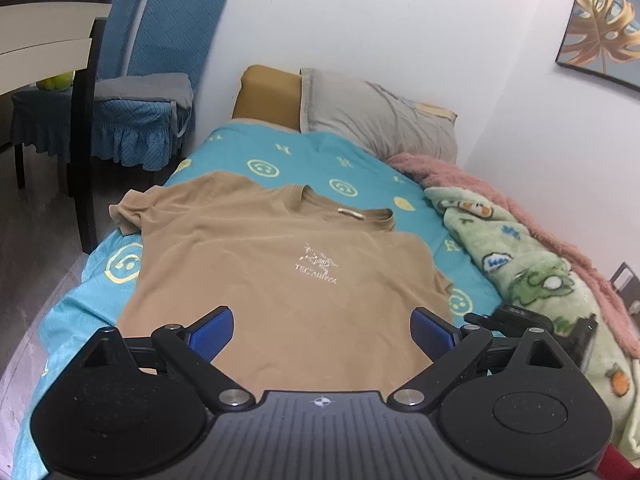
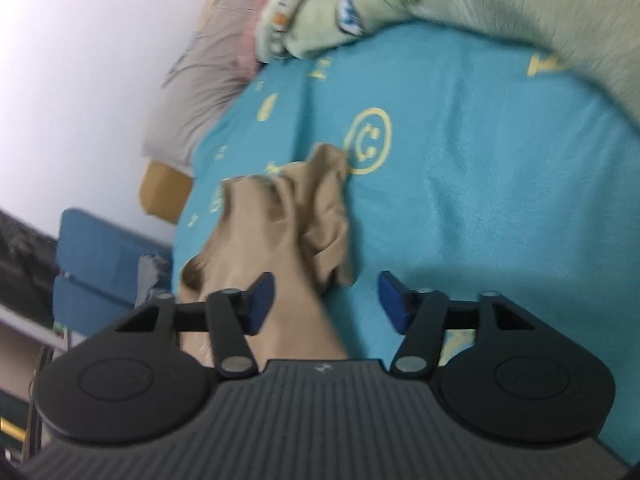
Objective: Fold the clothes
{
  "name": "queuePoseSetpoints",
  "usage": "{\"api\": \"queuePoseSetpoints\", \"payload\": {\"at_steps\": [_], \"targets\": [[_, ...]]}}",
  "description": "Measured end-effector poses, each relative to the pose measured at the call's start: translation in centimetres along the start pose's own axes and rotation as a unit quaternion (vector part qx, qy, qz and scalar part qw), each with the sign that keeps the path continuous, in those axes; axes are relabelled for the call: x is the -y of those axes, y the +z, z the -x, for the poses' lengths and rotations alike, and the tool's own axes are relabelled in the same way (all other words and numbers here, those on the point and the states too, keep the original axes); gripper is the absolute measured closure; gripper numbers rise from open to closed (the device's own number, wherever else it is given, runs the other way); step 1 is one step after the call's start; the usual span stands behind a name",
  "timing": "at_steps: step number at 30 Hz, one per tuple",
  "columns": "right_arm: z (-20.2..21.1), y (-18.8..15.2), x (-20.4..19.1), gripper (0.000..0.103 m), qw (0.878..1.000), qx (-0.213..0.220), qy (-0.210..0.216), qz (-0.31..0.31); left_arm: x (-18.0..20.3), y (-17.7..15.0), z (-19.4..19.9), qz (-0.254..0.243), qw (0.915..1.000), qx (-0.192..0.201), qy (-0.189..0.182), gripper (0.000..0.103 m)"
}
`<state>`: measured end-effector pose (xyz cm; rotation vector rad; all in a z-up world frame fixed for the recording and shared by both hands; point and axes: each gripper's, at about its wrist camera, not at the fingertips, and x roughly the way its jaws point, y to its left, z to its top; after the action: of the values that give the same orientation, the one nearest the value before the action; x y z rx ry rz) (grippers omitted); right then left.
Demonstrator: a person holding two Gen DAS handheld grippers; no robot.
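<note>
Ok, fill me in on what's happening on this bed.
A person holding a gripper in each hand is about to fold a tan T-shirt spread front-up on the teal bedsheet. The left gripper hovers open over the shirt's lower part. The right gripper is open too, near a bunched sleeve. Neither holds cloth, and no fold is made yet.

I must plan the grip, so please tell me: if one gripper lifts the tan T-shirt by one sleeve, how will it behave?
The tan T-shirt is probably floppy: its right sleeve is already bunched. It looks thin and light, so it would likely hang and drag over the teal sheet rather than keep its shape.
</note>
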<state>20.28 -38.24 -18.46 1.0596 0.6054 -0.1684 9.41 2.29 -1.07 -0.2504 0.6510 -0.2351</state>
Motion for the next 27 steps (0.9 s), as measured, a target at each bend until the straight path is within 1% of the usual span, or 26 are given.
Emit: {"api": "queuePoseSetpoints", "payload": {"at_steps": [3, 4, 6, 8, 9, 10, 11, 12, 14, 17, 20, 22, 24, 25, 27], "targets": [[-2.6, 0.1, -0.1, 0.052, 0.999, 0.002, -0.020, 0.027, -0.4, -0.2, -1.3, 0.008, 0.9998, -0.016, 0.005, 0.006], [-3.0, 0.2, -0.4, 0.052, 0.999, 0.011, -0.021, 0.044, -0.5, -0.2, -1.7, 0.014, 0.9997, -0.021, 0.004, 0.006], [-4.0, 0.2, -1.4, 0.053, 0.996, 0.014, -0.028, 0.082, -0.7, -0.1, -2.4, 0.025, 0.9994, -0.023, -0.007, 0.007], [-5.0, 0.0, -2.8, 0.073, 0.990, 0.014, -0.031, 0.140, -0.9, -0.1, -3.1, 0.036, 0.9989, -0.025, -0.018, 0.007], [-5.5, -0.2, -3.6, 0.086, 0.984, 0.016, -0.039, 0.173, -1.0, 0.0, -3.4, 0.041, 0.9986, -0.026, -0.022, 0.007], [-5.9, -0.5, -4.4, 0.090, 0.977, 0.019, -0.046, 0.206, -0.8, 0.0, -3.7, 0.040, 0.9986, -0.026, -0.023, 0.007], [-6.2, -1.1, -5.3, 0.091, 0.969, 0.026, -0.054, 0.240, -0.7, 0.0, -4.0, 0.040, 0.9986, -0.026, -0.023, 0.007], [-6.4, -1.8, -6.4, 0.092, 0.957, 0.037, -0.063, 0.280, -0.6, -0.1, -4.3, 0.039, 0.9986, -0.027, -0.023, 0.007], [-6.7, -3.5, -8.7, 0.093, 0.927, 0.062, -0.074, 0.362, -0.5, -0.3, -4.7, 0.038, 0.9985, -0.032, -0.024, 0.007], [-6.9, -6.4, -11.5, 0.093, 0.881, 0.086, -0.057, 0.463, -0.3, -0.5, -5.5, 0.037, 0.9983, -0.039, -0.023, 0.007], [-7.6, -9.5, -13.5, 0.093, 0.837, 0.086, -0.034, 0.540, -0.2, -0.7, -5.9, 0.034, 0.9984, -0.040, -0.018, 0.007], [-8.2, -11.3, -14.0, 0.093, 0.814, 0.073, -0.027, 0.575, -0.2, -0.8, -6.1, 0.032, 0.9985, -0.041, -0.016, 0.007], [-8.3, -12.5, -14.3, 0.091, 0.797, 0.066, -0.024, 0.600, -0.2, -0.9, -6.3, 0.031, 0.9985, -0.042, -0.014, 0.007], [-8.1, -12.8, -14.5, 0.090, 0.794, 0.064, -0.019, 0.604, -0.3, -1.0, -6.4, 0.030, 0.9985, -0.043, -0.013, 0.007], [-7.4, -12.4, -14.8, 0.088, 0.805, 0.058, 0.004, 0.591, -0.3, -1.1, -6.6, 0.029, 0.9985, -0.046, -0.011, 0.007]]}}
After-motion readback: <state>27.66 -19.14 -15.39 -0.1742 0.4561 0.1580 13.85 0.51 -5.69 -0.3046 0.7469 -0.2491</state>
